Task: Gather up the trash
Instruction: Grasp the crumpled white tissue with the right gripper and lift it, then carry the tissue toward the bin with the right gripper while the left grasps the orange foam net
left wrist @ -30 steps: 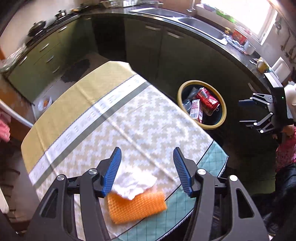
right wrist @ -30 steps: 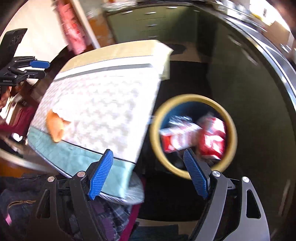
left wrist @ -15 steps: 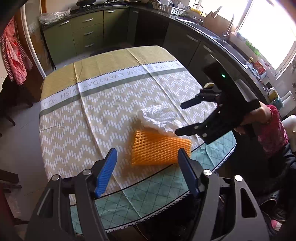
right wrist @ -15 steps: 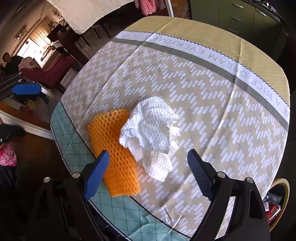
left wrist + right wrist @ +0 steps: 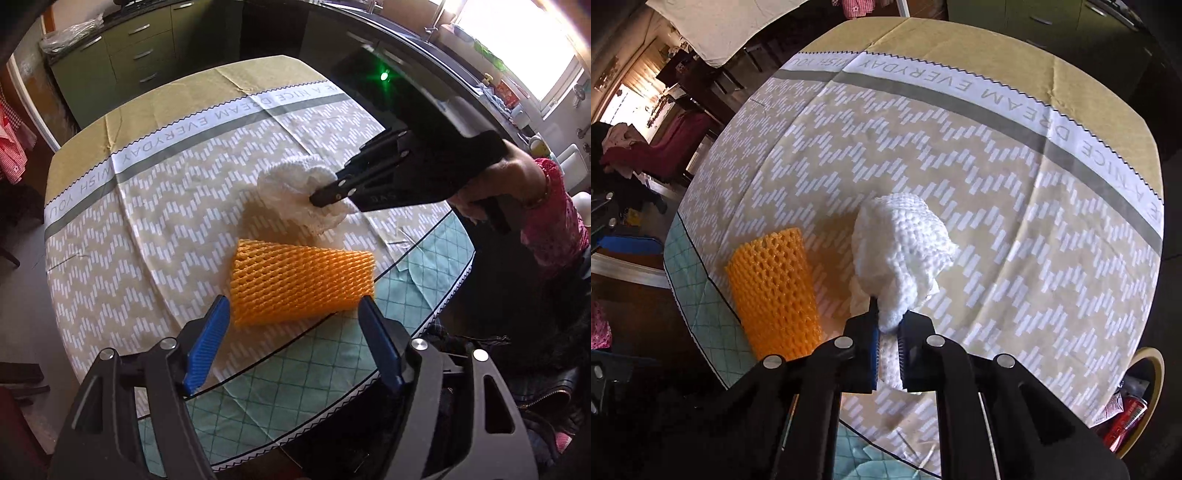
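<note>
Blue pads: the left hand-held gripper [image 5: 291,341] has blue pads on black arms. Its jaws stand wide apart and have just been opening more. Nothing is pinched between them.
Orange net: the orange foam net [image 5: 299,282] lies flat on the table [image 5: 155,206], near the edge. It sits just past the tips of the left hand-held gripper, in line with the gap. From the right wrist view I cannot tell if the pads touch it.
Right gripper: the right hand-held gripper [image 5: 887,341] has just snapped its jaws together. They are clamped on the white foam net [image 5: 903,254]. A bit of white foam sticks out between the pads.
White net: the white foam net is a crumpled, puffy lump. Its near end is in the right hand-held gripper. The rest bulges out past the tips, over the table. It is just beside the orange foam net, a bit farther in from the edge.
Hand: a hand [image 5: 517,177] with a pink sleeve holds the right hand-held gripper.
Cloth: the tablecloth [image 5: 960,155] has tan and white zigzags, a grey and white band with letters, and a yellow end. A pale green cloth shows near the close edge.
Bin: a round bin [image 5: 1148,360] with a yellow rim stands on the floor beside the table. Red wrappers lie inside it.
Far back: green cupboards [image 5: 140,55] stand past the table.
</note>
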`<act>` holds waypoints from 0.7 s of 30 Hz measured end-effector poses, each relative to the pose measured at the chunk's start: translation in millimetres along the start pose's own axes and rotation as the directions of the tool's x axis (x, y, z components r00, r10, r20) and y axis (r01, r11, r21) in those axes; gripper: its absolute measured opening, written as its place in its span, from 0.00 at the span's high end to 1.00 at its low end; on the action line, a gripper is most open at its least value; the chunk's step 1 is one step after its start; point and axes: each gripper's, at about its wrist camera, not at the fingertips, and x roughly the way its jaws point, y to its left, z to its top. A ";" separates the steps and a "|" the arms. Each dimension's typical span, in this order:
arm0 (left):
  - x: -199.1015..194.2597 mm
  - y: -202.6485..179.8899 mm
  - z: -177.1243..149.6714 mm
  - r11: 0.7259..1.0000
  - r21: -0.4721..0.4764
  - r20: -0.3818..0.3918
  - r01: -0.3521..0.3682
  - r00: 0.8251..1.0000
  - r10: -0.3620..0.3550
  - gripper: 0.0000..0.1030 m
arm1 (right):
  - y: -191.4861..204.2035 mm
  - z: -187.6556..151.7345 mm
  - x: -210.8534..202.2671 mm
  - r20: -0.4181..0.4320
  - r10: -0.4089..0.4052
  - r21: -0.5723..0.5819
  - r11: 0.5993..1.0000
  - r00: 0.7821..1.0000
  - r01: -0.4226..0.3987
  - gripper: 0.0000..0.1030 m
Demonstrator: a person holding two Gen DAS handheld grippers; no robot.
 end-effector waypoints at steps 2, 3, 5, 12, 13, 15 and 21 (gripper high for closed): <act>10.4 -8.9 6.0 0.999 0.037 -0.021 0.008 1.000 -0.007 0.30 | -9.2 -11.8 -19.0 0.027 -0.018 0.015 1.000 0.999 0.018 0.91; 15.5 -12.8 8.8 0.999 0.051 -0.030 0.010 1.000 -0.008 0.28 | -14.9 -19.3 -28.7 0.038 -0.021 0.026 0.999 0.999 0.020 0.91; 27.7 -18.3 15.4 0.998 0.066 -0.054 0.012 0.998 -0.008 0.26 | -27.9 -37.1 -48.7 0.061 -0.041 0.052 0.998 0.997 0.038 0.91; 60.2 9.4 32.8 0.999 -0.049 -0.153 -0.016 0.988 0.009 0.19 | -72.0 -94.0 -77.4 0.066 -0.082 0.163 0.984 0.994 0.071 0.91; 62.9 17.0 33.7 0.996 -0.085 -0.164 -0.002 0.986 -0.012 0.18 | -77.0 -100.3 -78.5 0.062 -0.084 0.174 0.982 0.995 0.072 0.90; 69.1 29.6 34.0 0.989 -0.140 -0.190 0.043 0.979 -0.069 0.18 | -84.8 -110.4 -78.8 0.059 -0.086 0.189 0.979 0.995 0.073 0.90; 89.2 42.6 30.2 0.979 -0.192 -0.258 0.063 0.960 -0.113 0.18 | -83.8 -112.5 -80.3 0.067 -0.079 0.182 0.981 0.995 0.065 0.88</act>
